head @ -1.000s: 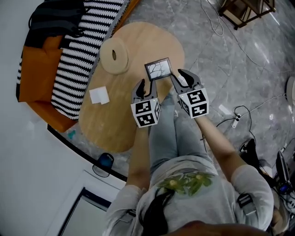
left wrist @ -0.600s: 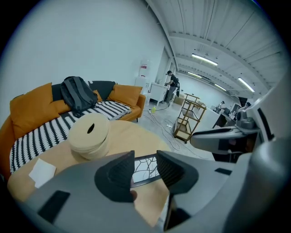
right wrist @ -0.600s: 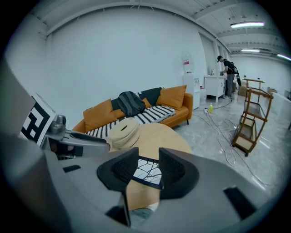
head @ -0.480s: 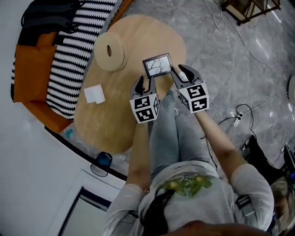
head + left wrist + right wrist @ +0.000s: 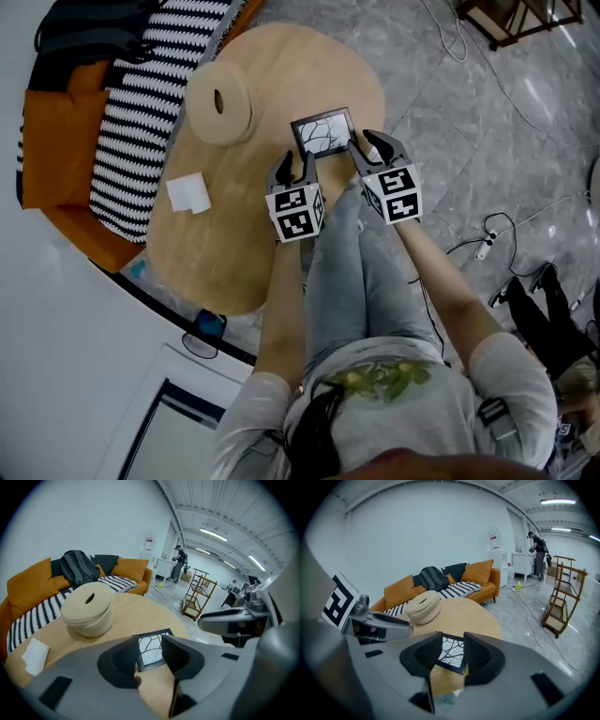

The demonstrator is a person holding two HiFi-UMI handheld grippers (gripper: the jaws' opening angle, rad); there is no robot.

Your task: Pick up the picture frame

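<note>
The picture frame (image 5: 324, 132), black-edged with a white branch-pattern picture, lies flat on the round wooden table (image 5: 225, 244) near its right edge. My left gripper (image 5: 293, 168) hangs by the frame's near left corner, jaws apart and empty. My right gripper (image 5: 368, 148) is at the frame's near right corner, also open and empty. In the left gripper view the frame (image 5: 151, 652) shows through the gap of the left gripper (image 5: 149, 642). In the right gripper view the frame (image 5: 451, 657) shows just beyond the right gripper (image 5: 453, 641).
A cream woven round pouf-like thing (image 5: 217, 103) with a slot stands on the table behind the frame. A white folded paper (image 5: 187, 193) lies at the table's left. An orange sofa (image 5: 56, 141) with a striped blanket (image 5: 150, 84) borders the table. Cables (image 5: 487, 75) run over the grey floor.
Both grippers have come down together toward the table and now sit closer to the frame's near corners. The frame has not moved.
</note>
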